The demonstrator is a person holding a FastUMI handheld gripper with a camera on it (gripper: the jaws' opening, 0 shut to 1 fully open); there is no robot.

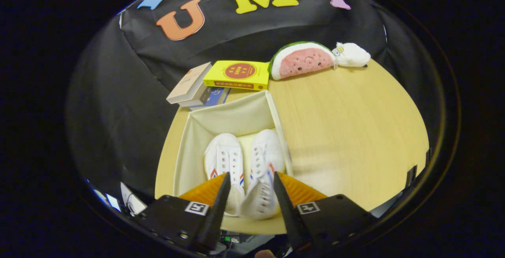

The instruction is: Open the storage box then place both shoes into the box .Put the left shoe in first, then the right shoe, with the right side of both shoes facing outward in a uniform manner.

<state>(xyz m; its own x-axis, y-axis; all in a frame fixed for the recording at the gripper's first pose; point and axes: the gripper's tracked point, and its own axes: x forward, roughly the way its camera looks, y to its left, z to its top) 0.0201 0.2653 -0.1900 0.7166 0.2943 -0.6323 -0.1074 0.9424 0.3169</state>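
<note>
Inside the open storage box [189, 139], your claw [249, 185] stood wide around the right shoe [263, 163]; light, soft canvas, best gripped at the heel collar.

Storage box [189, 147] was open, cream fabric, on wood table; 2 white lace-up shoes lay inside side by side, toes away; left shoe [223, 159] flat; right shoe [265, 163] tilted, heel between fingers.

The single view rode on the gripper [249, 179], fingers apart, looking forward and steeply down along them — close above the open storage box [185, 147] on the wooden table [347, 131], the booth's black wall beyond.
</note>
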